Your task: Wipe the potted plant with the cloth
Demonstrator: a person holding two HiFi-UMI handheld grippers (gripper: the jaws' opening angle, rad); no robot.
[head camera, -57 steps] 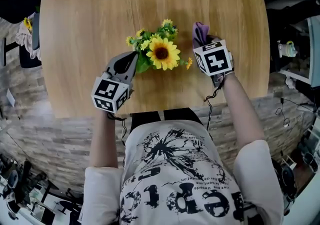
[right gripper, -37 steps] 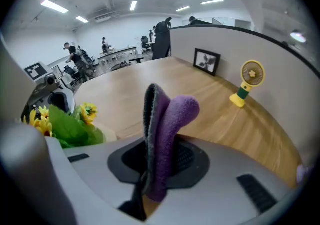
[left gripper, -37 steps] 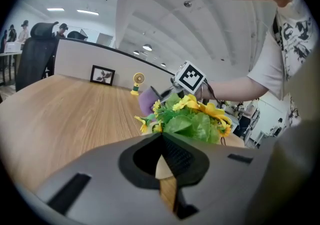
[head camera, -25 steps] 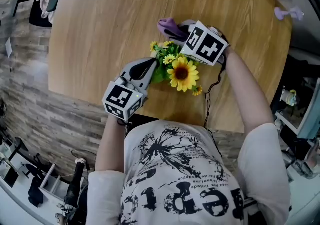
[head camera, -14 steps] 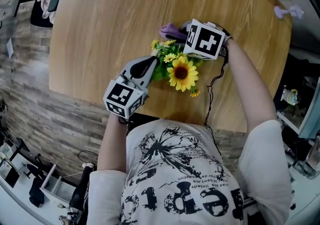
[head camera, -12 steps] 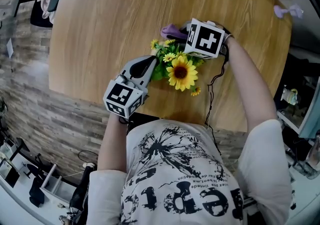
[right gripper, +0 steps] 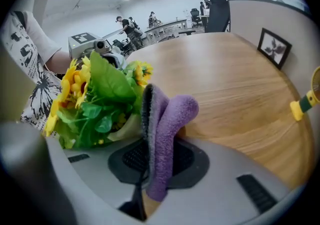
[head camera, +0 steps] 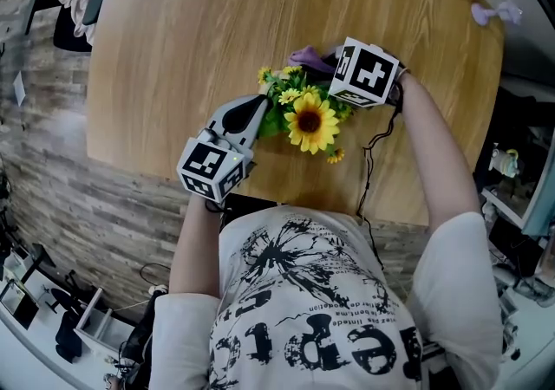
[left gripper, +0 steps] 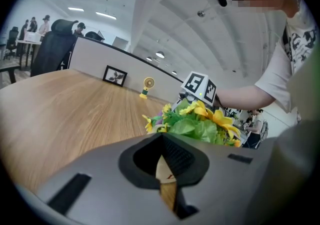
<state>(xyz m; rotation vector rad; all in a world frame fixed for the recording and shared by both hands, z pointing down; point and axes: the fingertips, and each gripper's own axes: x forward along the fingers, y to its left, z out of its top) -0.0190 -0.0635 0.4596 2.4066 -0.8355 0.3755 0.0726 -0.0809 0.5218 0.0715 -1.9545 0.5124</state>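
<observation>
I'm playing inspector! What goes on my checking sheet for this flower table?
Surface: wooden table, bare wood around the plant.
Job's things: potted plant with a big sunflower, mid-table; purple cloth right beside its leaves.
Clutter: small yellow toy, framed picture, small purple thing near the table's edge.
Grippers: left gripper shut, its tip by the leaves; right gripper shut on the cloth.
Cables: black cable hanging from the right gripper.
Surroundings: office chair, people at desks far off, stone-pattern floor.
</observation>
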